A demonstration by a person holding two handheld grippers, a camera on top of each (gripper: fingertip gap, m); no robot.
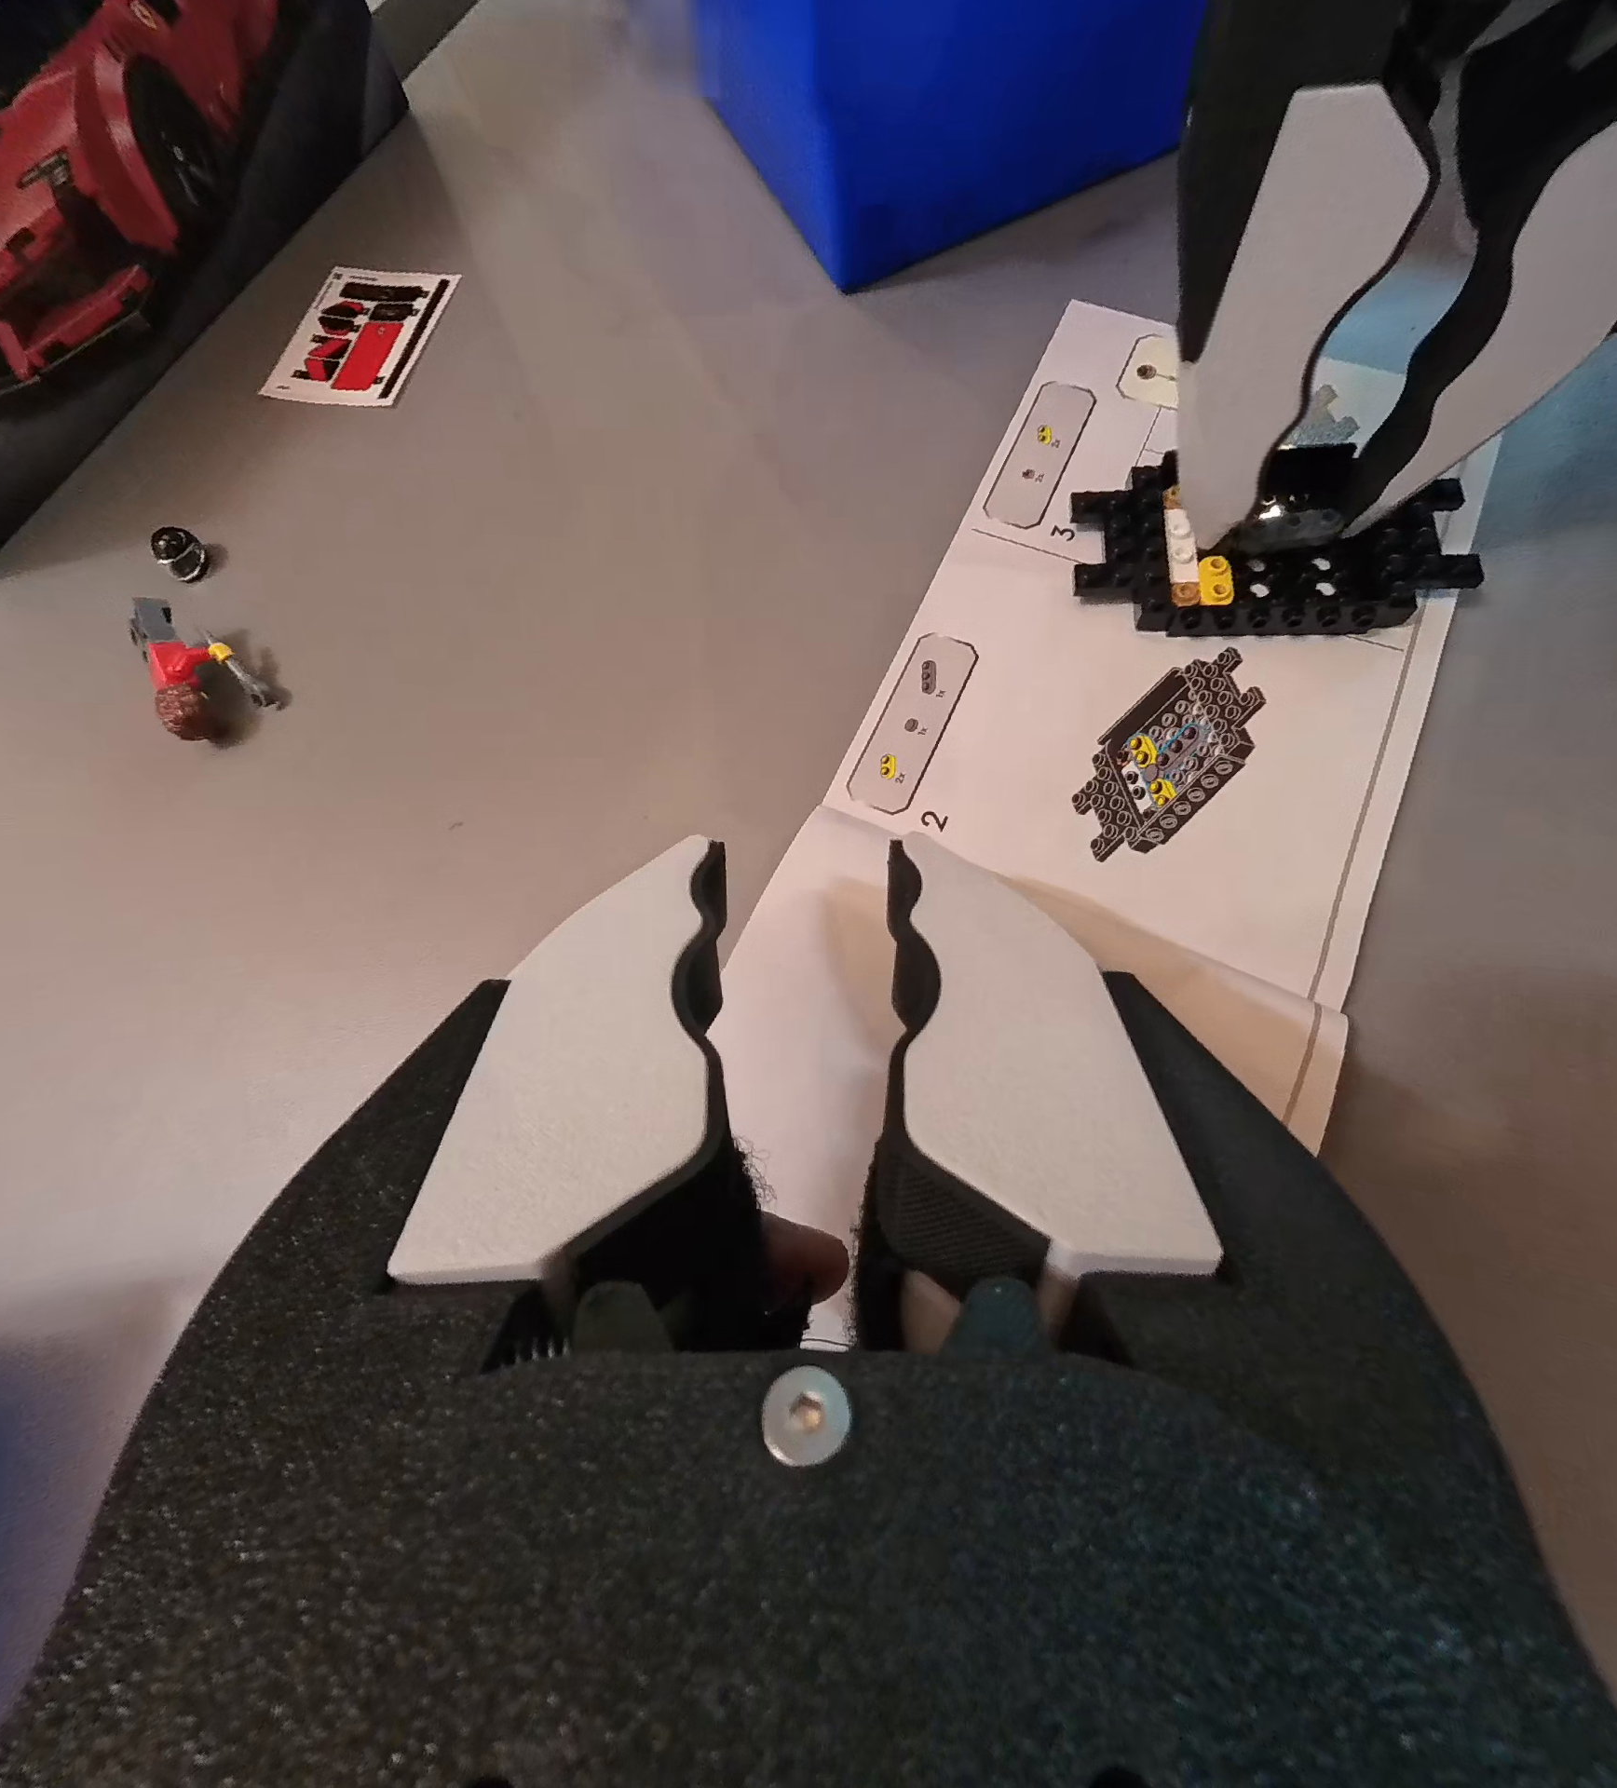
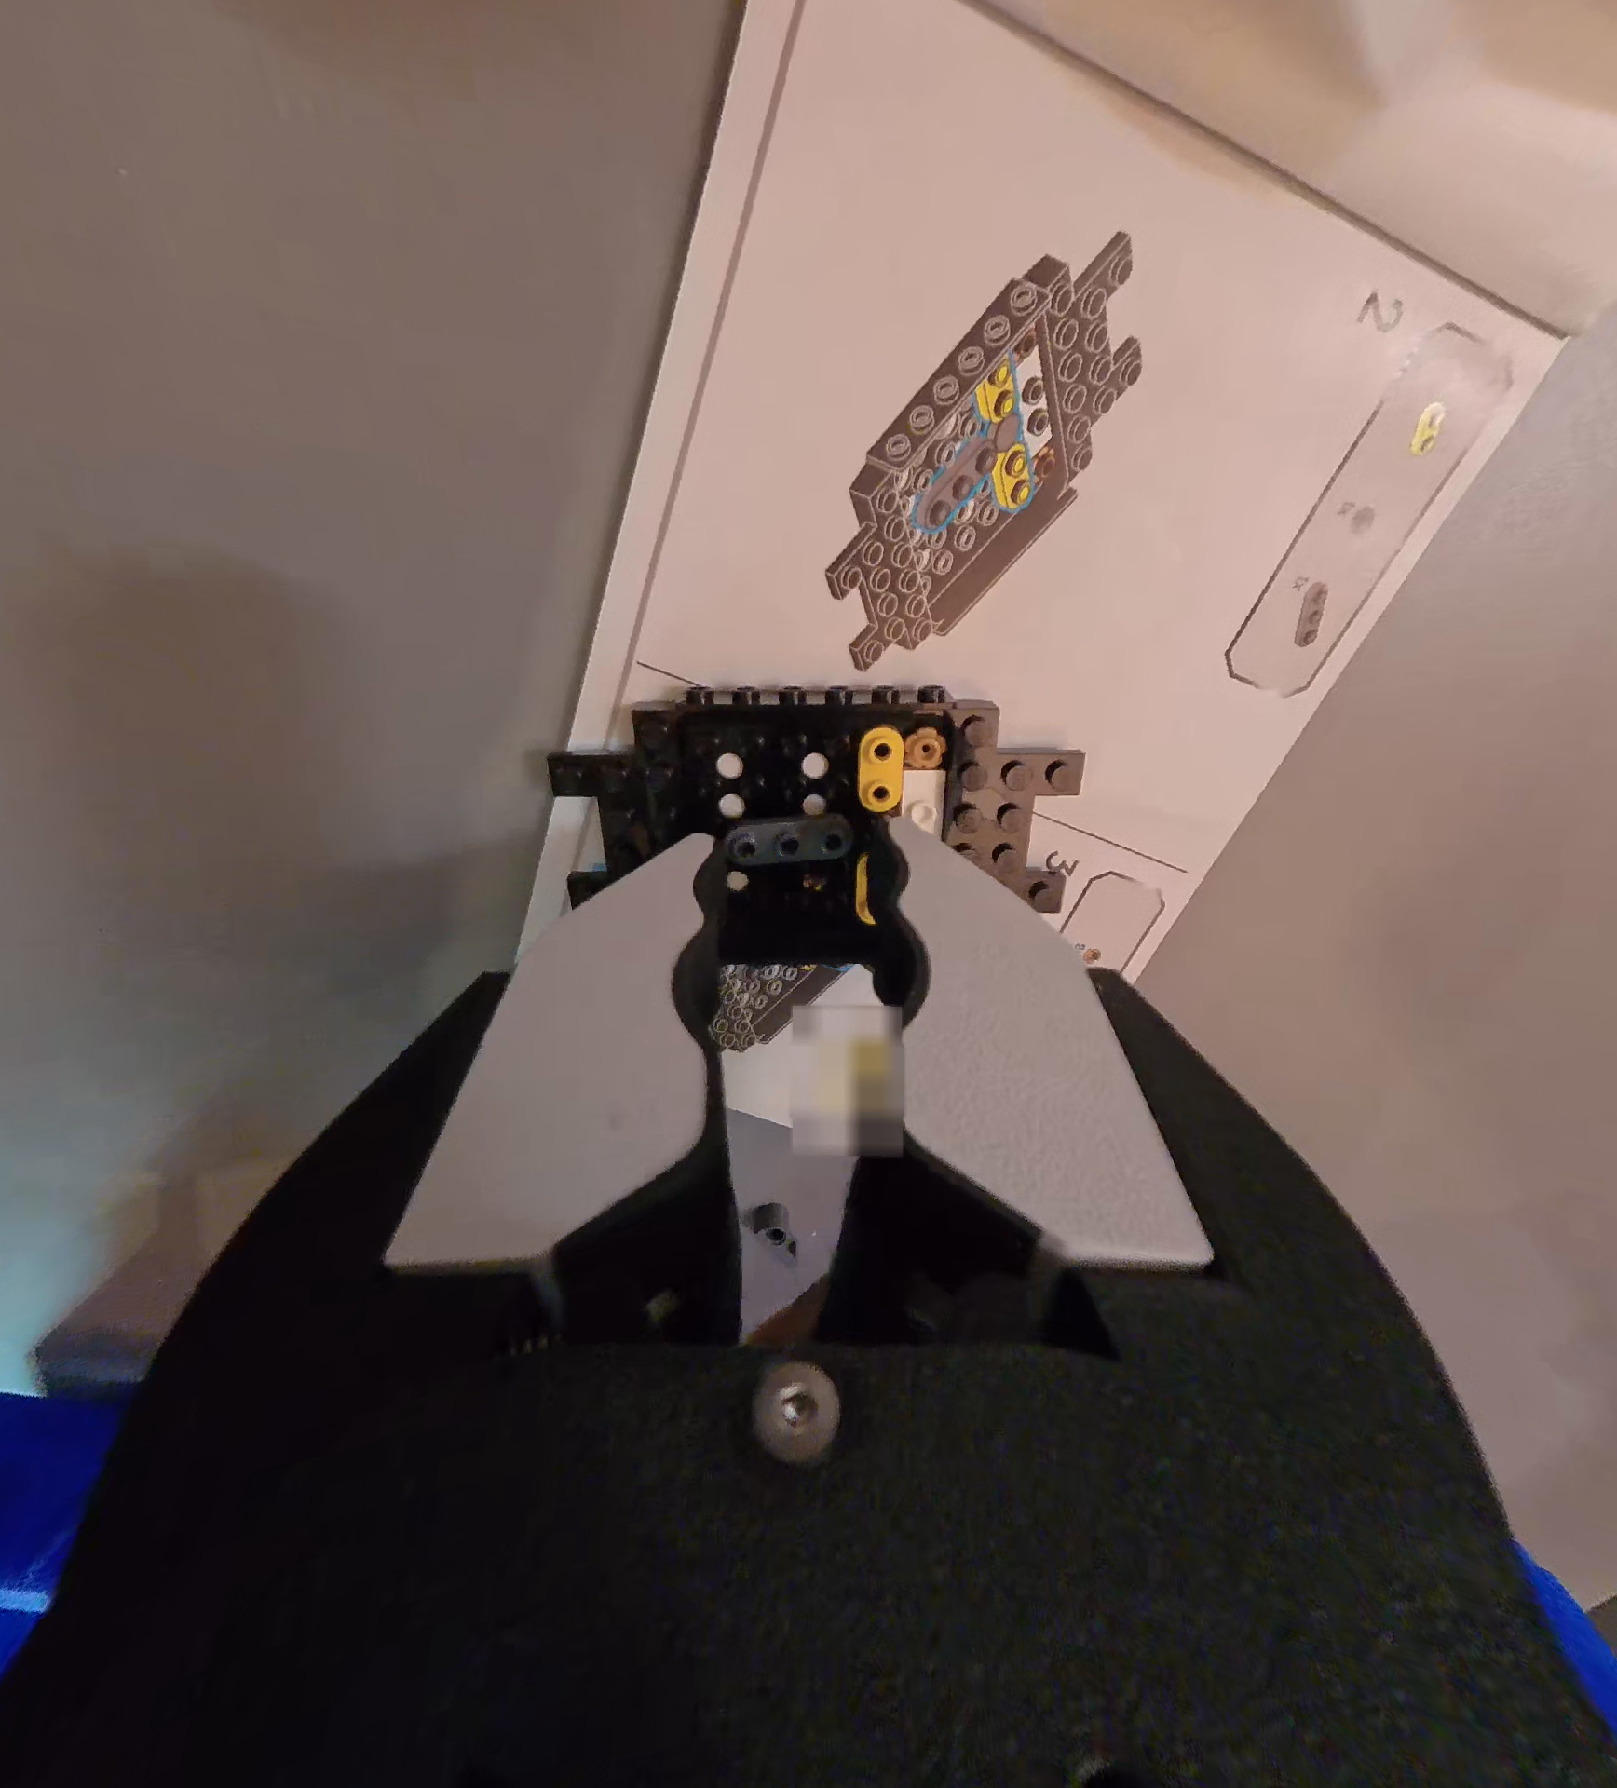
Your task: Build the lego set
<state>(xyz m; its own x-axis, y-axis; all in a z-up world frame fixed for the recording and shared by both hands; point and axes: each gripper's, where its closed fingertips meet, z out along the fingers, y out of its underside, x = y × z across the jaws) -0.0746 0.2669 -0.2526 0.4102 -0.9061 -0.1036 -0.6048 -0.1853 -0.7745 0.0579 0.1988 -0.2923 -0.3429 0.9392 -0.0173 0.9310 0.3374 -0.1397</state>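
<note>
Right gripper point(image 2: 800, 856), grey-faced fingers with black pads, stands over a black studded plastic brick chassis point(image 2: 785, 764) lying on a white printed instruction sheet point(image 2: 882, 242); a dark grey three-hole flat plate point(image 2: 790, 844) spans between the fingertips, contact with the pads unclear; just beyond the right fingertip, a yellow two-hole rounded plate point(image 2: 880, 767), a small tan round stud point(image 2: 926, 747) and a white brick point(image 2: 926, 798); grey tabletop point(image 2: 253, 387) to the left.
</note>
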